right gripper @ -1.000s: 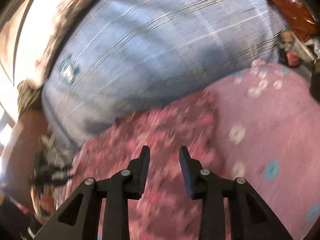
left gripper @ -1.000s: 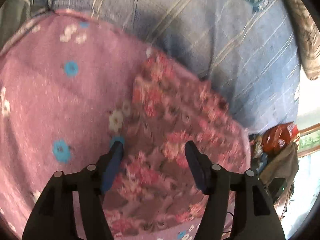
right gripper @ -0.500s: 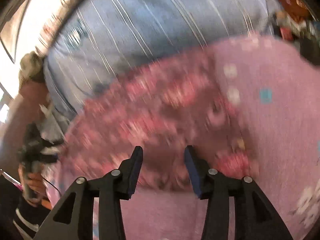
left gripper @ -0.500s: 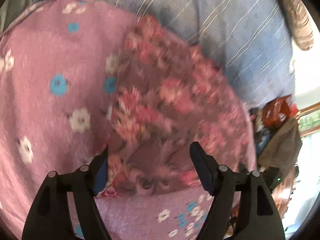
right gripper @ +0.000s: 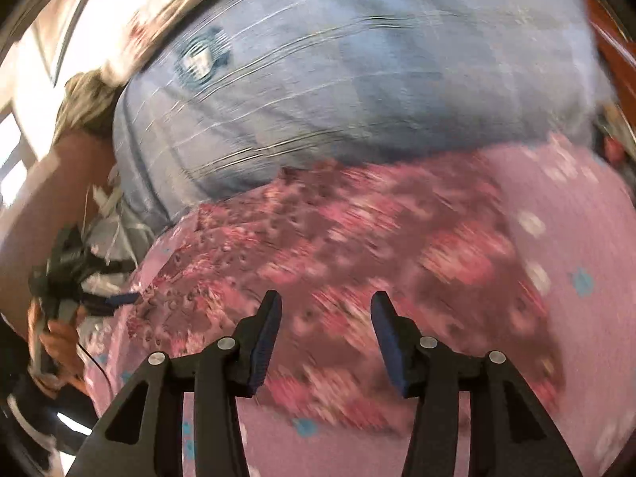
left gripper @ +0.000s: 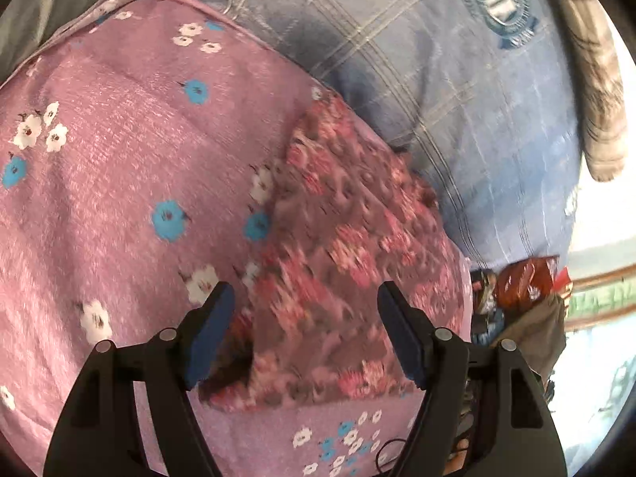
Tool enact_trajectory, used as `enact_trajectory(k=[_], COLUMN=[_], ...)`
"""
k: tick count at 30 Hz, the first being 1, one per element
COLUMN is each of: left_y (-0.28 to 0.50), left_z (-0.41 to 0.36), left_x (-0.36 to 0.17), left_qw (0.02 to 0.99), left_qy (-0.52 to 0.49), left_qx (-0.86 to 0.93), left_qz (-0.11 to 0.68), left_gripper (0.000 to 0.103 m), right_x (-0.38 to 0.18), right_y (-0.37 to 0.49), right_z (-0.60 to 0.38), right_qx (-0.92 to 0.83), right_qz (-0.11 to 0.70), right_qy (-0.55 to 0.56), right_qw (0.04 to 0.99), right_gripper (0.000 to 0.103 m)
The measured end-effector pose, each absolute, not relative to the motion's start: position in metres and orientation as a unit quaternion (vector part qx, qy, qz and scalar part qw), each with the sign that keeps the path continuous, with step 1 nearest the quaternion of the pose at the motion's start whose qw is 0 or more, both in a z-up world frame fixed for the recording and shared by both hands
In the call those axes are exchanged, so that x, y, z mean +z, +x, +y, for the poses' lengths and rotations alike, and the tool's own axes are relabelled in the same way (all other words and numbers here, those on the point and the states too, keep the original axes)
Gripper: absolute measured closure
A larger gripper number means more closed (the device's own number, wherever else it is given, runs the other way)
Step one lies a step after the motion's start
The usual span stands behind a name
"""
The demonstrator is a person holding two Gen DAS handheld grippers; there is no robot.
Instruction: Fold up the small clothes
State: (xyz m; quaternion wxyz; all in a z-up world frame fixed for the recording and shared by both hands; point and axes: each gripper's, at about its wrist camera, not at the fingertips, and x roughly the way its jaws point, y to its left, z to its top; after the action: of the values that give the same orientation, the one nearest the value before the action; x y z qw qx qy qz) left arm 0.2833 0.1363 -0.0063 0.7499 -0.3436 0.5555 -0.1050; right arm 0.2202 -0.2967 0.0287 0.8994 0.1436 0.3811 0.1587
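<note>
A small brown garment with red and pink flowers (left gripper: 342, 262) lies flat on a pink flowered blanket (left gripper: 99, 198). It also shows in the right wrist view (right gripper: 357, 246), blurred. My left gripper (left gripper: 304, 302) is open and empty above the garment's near left part. My right gripper (right gripper: 326, 306) is open and empty above the garment's near edge. In the right wrist view the left gripper (right gripper: 119, 300) reaches in at the garment's left edge.
A blue plaid pillow (left gripper: 457, 99) lies just behind the garment and also shows in the right wrist view (right gripper: 357, 79). A red packet (left gripper: 524, 282) and clutter sit past the blanket's right edge. A striped cloth (left gripper: 596, 79) lies at the far right.
Both grippers have moved over the garment with much blur. The right gripper's jaws have opened wider. The left gripper stays open, and the garment stays flat.
</note>
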Motion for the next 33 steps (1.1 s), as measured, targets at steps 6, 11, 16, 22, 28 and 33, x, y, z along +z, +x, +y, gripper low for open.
enact_trajectory(k=[6, 11, 16, 22, 28, 33], left_y=[0.306, 0.314, 0.319, 0.306, 0.306, 0.321], left_z=[0.129, 0.110, 0.076, 0.053, -0.016, -0.076], left_x=[-0.033, -0.042, -0.039, 0.005, 0.055, 0.015], left_qw=[0.725, 0.727, 0.735, 0.765, 0.782, 0.750], left_qy=[-0.355, -0.342, -0.272, -0.253, -0.208, -0.200], left_qx=[-0.093, -0.106, -0.121, -0.122, -0.176, -0.192], left_qz=[0.583, 0.586, 0.609, 0.580, 0.560, 0.600], left_gripper=[0.029, 0.018, 0.076, 0.088, 0.087, 0.084], right_x=[-0.017, -0.029, -0.029, -0.026, -0.027, -0.028], right_y=[0.268, 0.260, 0.257, 0.256, 0.255, 0.253], right_z=[-0.264, -0.273, -0.269, -0.275, -0.282, -0.286], right_qx=[0.114, 0.130, 0.124, 0.133, 0.142, 0.150], right_qz=[0.422, 0.377, 0.374, 0.370, 0.366, 0.362], right_qy=[0.068, 0.095, 0.079, 0.098, 0.117, 0.132], right_qw=[0.897, 0.912, 0.916, 0.914, 0.912, 0.911], right_gripper=[0.050, 0.049, 0.048, 0.048, 0.048, 0.048])
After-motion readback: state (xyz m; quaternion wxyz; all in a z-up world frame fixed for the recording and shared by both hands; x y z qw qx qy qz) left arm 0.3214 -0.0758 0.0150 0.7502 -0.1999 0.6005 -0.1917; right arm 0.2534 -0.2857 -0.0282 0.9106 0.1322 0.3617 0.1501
